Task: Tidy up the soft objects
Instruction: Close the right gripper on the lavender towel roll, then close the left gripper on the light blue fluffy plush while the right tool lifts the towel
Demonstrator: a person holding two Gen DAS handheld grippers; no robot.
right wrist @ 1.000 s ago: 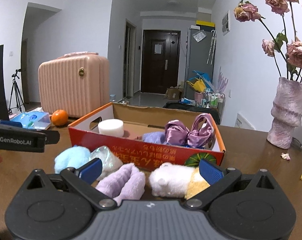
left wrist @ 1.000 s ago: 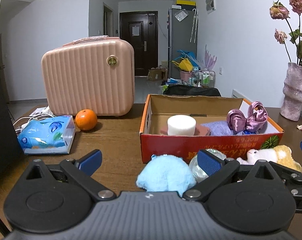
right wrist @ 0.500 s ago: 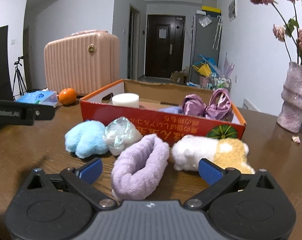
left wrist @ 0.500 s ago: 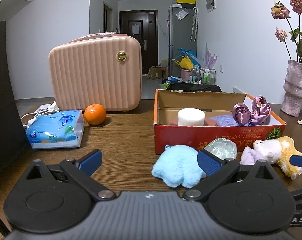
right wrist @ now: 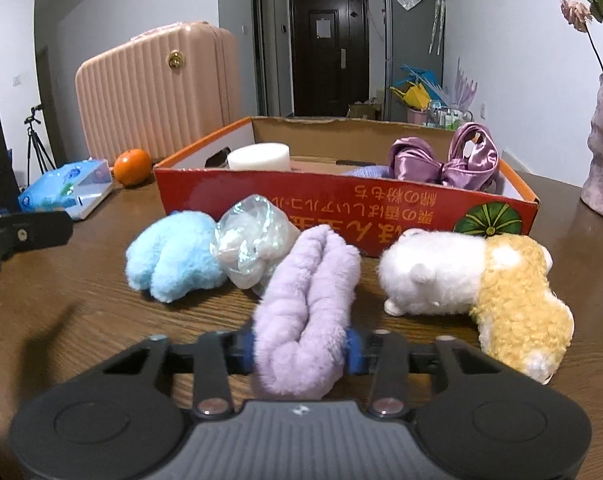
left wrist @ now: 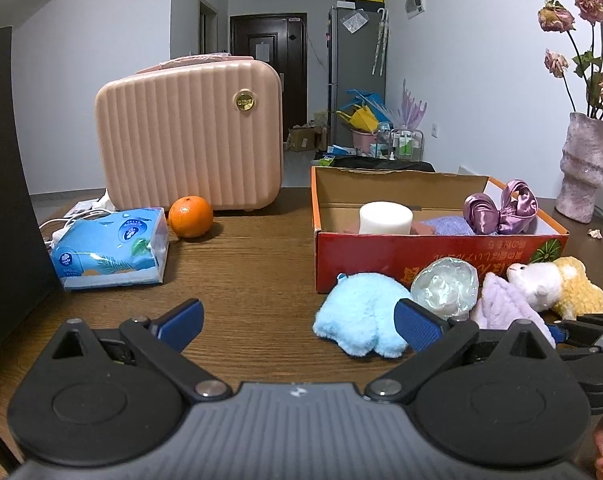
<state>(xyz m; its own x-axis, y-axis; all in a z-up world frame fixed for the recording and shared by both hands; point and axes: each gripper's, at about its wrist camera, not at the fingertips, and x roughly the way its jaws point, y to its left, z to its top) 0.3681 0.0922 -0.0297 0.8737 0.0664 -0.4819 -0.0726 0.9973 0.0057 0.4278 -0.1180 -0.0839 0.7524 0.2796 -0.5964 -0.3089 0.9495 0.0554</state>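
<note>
Right tongs closed on the near end of the purple fluffy roll, blue pads pressed into its sides, bottom centre of the right wrist view. Roll lies on the brown surface just in front of the red cardboard box. Blue plush and clear plastic bundle to its left, touching each other; white-and-yellow plush to its right. Left tongs open, empty, above bare surface at lower centre of the left wrist view. Box holds a white cylinder and a purple satin bow.
</note>
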